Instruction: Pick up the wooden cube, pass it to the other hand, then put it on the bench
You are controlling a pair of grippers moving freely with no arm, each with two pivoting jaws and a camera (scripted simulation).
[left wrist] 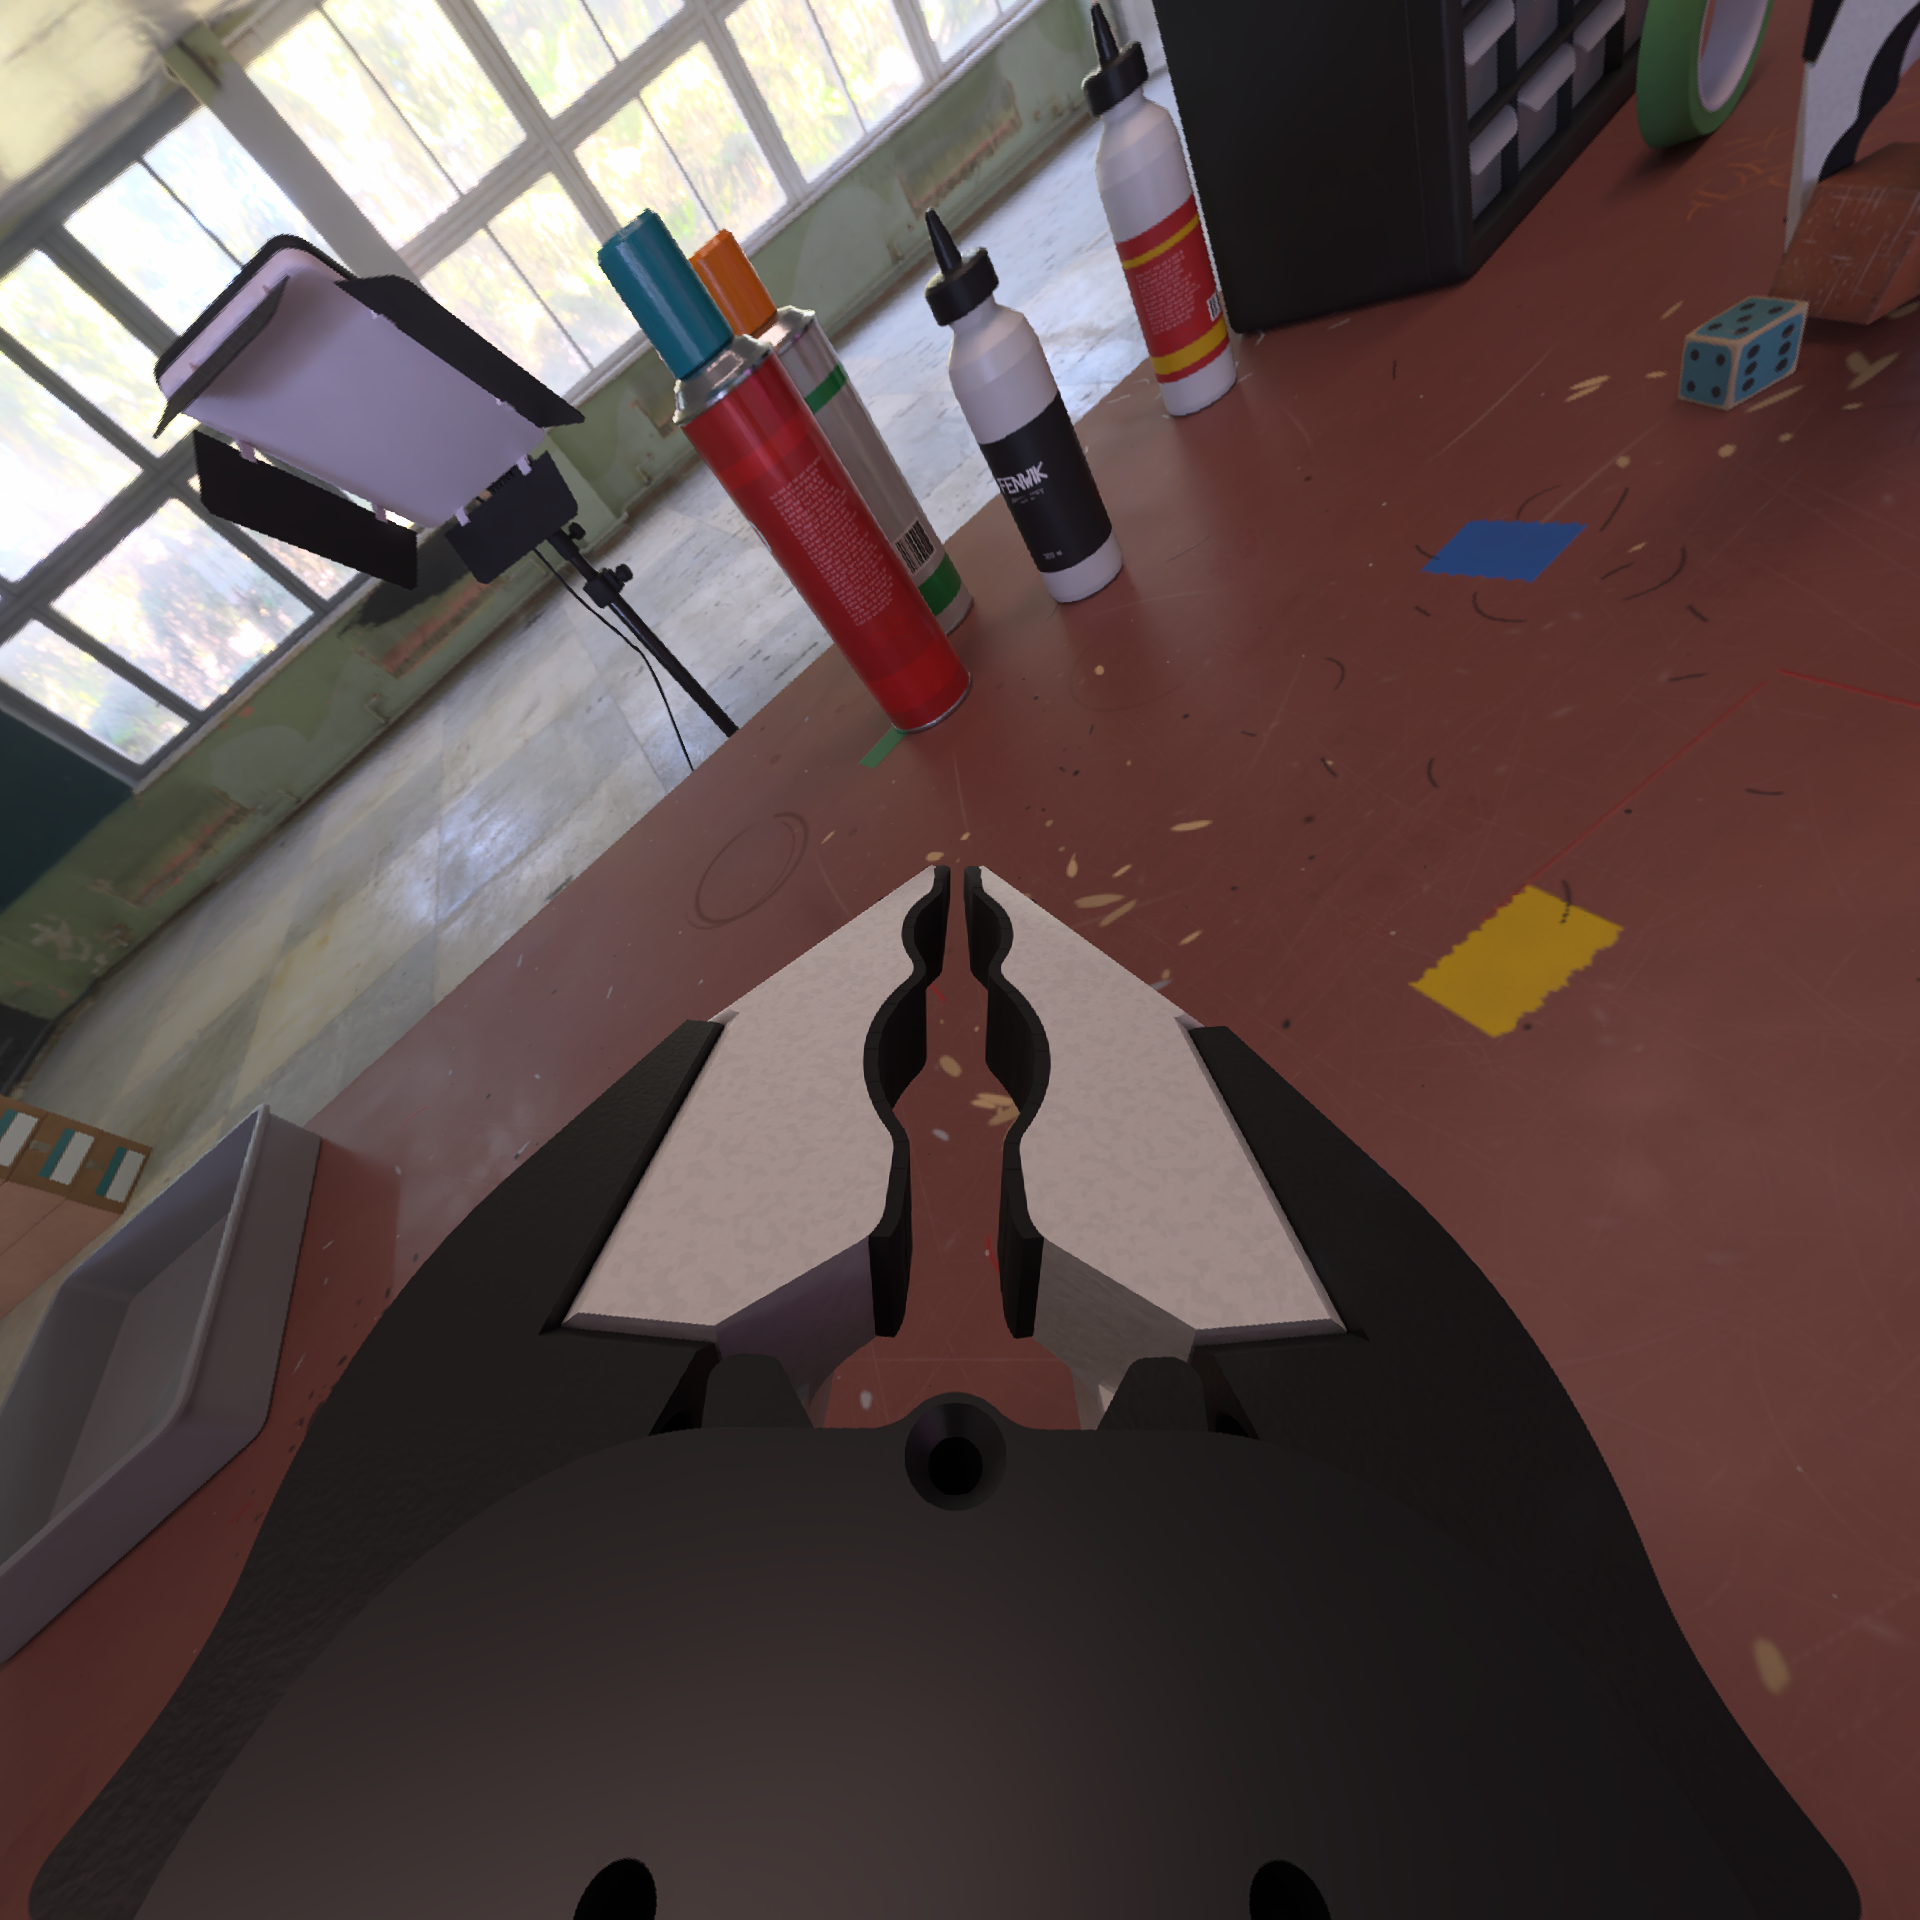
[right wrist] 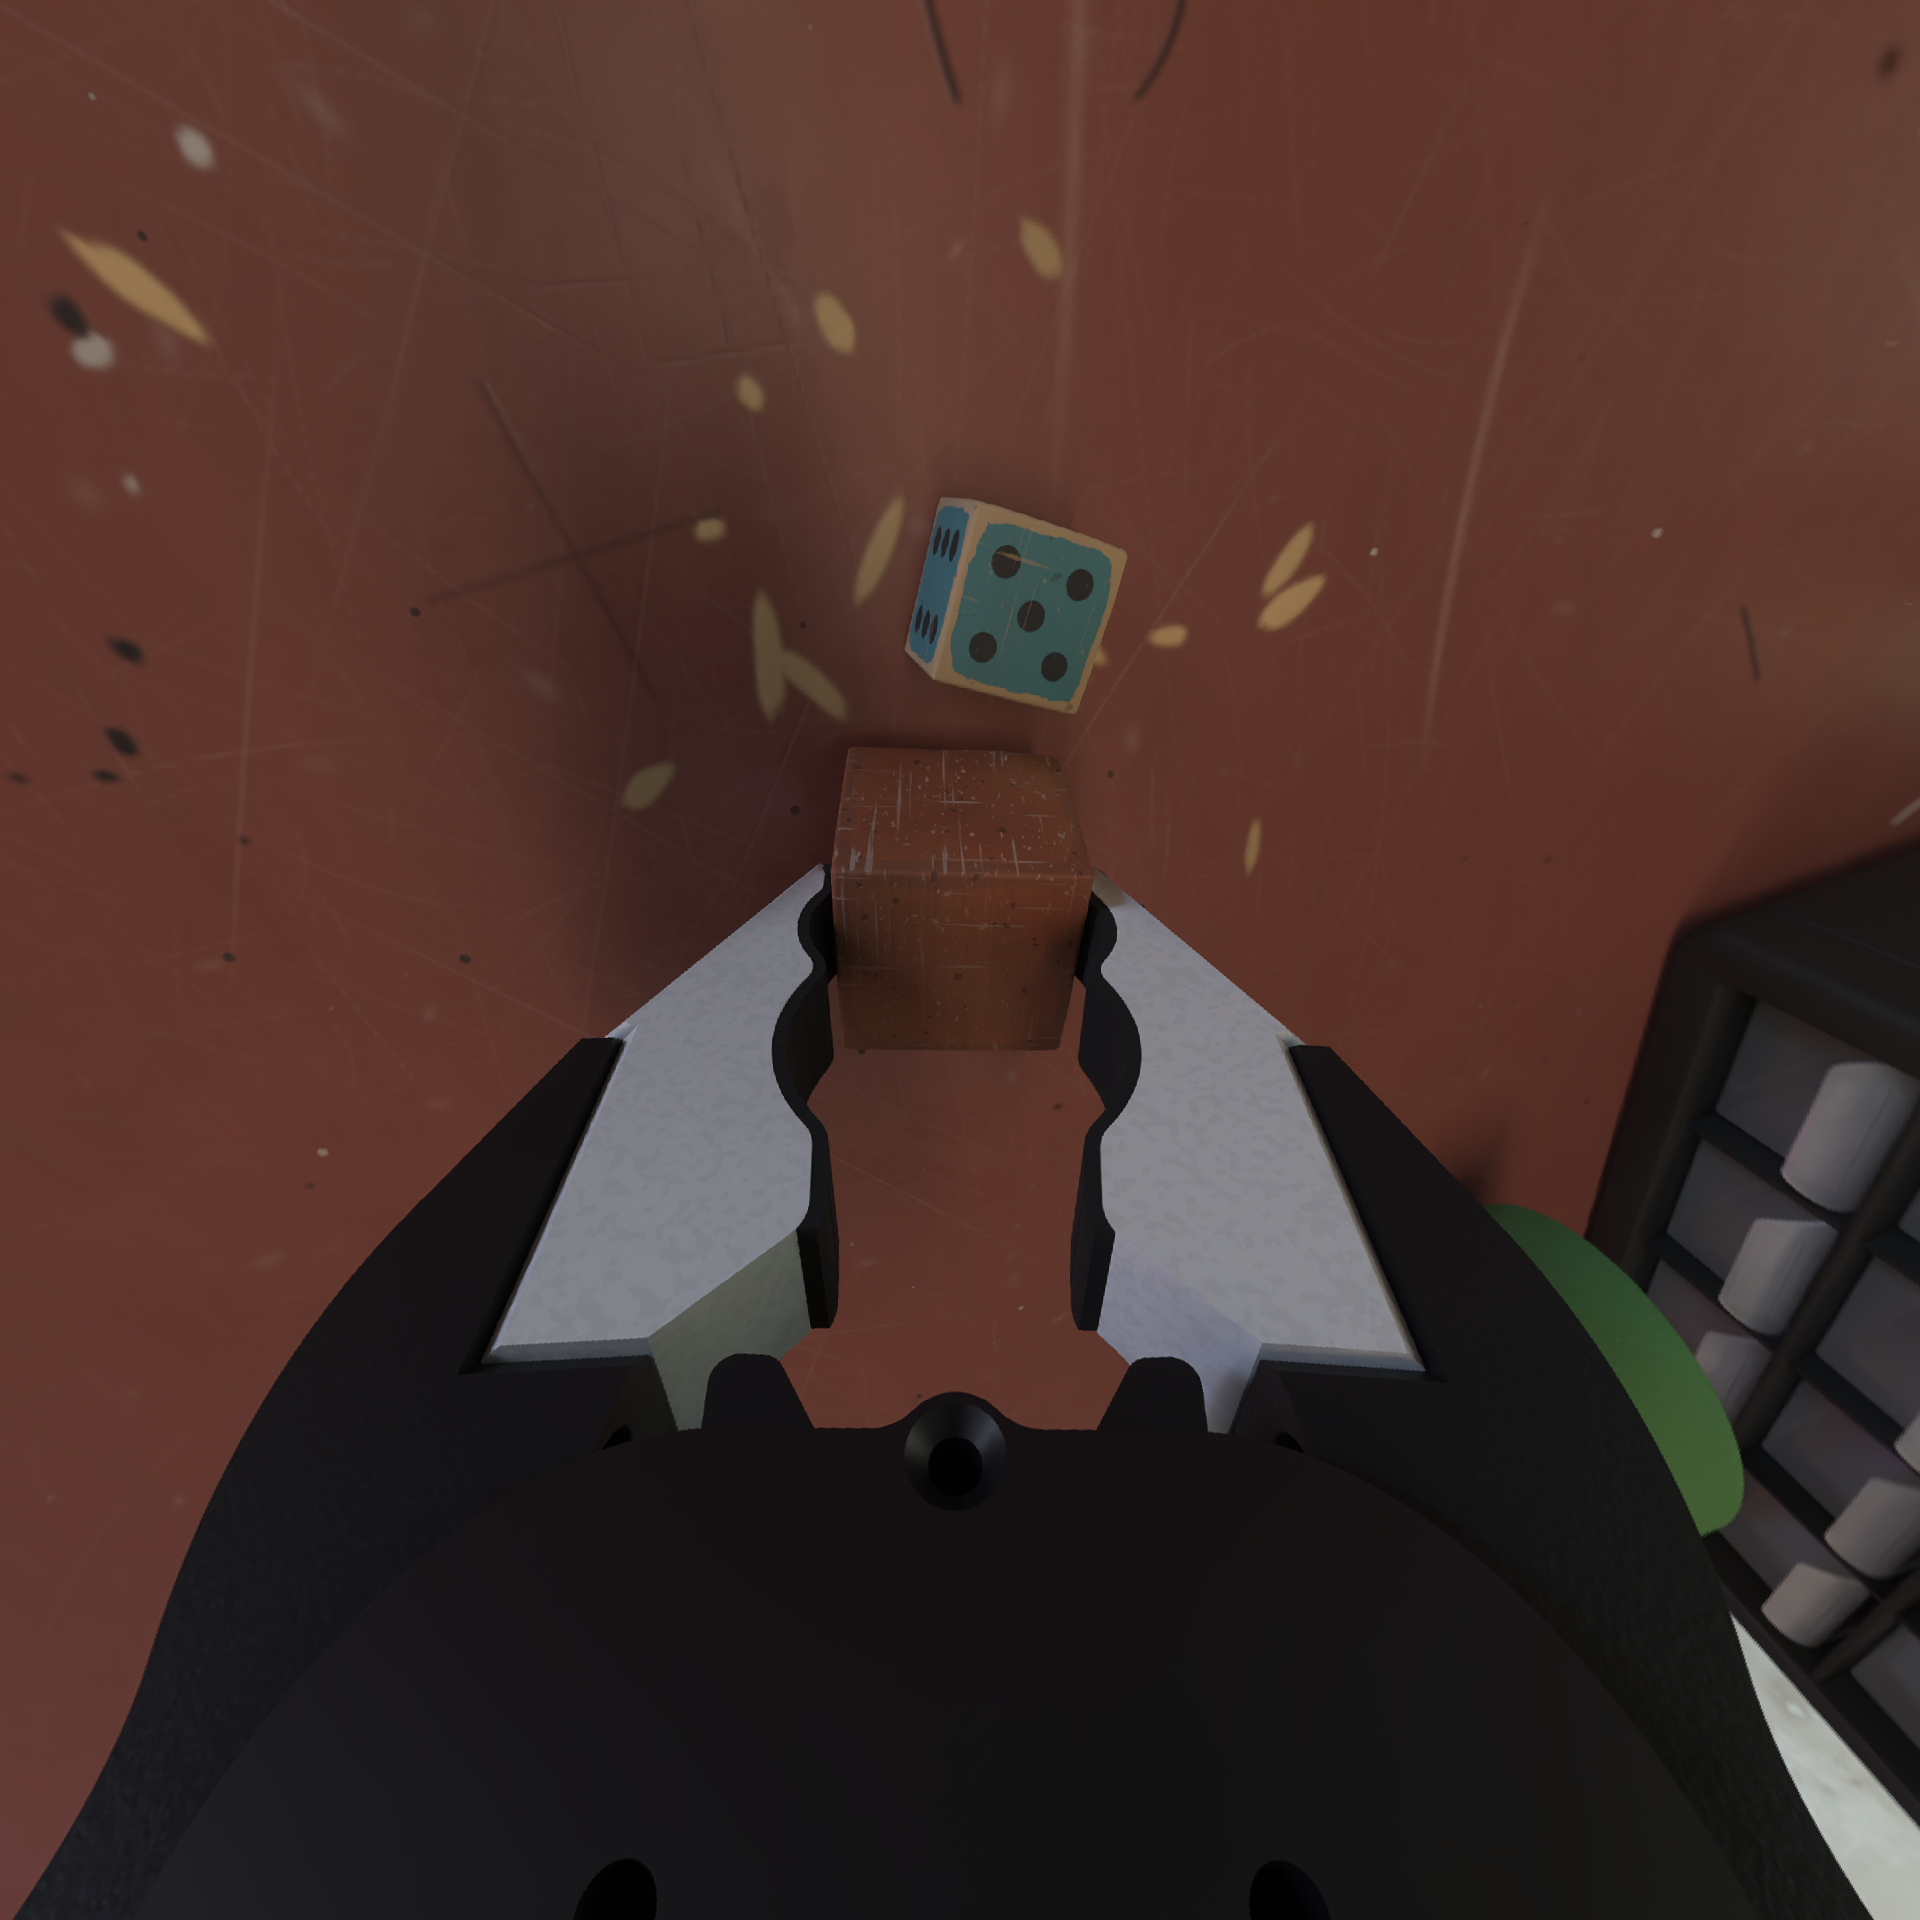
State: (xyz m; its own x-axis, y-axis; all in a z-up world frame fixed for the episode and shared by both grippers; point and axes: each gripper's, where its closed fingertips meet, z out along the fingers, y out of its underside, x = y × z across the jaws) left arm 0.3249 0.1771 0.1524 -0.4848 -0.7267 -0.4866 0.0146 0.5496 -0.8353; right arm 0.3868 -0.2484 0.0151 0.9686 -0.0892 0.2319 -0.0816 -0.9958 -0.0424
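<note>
The wooden cube (right wrist: 956,894) is a scuffed brown block gripped between the fingertips of my right gripper (right wrist: 956,914), whose jaws press on its left and right sides over the red-brown bench (right wrist: 416,831). In the left wrist view the cube (left wrist: 1849,244) shows at the far top right under a black-and-white striped part of the right gripper (left wrist: 1860,94). I cannot tell whether the cube touches the bench. My left gripper (left wrist: 957,878) is shut and empty, low over the bench (left wrist: 1351,1143), far from the cube.
A teal die (right wrist: 1023,608) lies just beyond the cube, also in the left wrist view (left wrist: 1743,351). A black drawer cabinet (right wrist: 1787,1299) and green tape roll (right wrist: 1631,1371) stand right. Spray cans (left wrist: 831,520), two glue bottles (left wrist: 1029,436), a grey tray (left wrist: 135,1351), blue (left wrist: 1501,551) and yellow (left wrist: 1512,961) patches.
</note>
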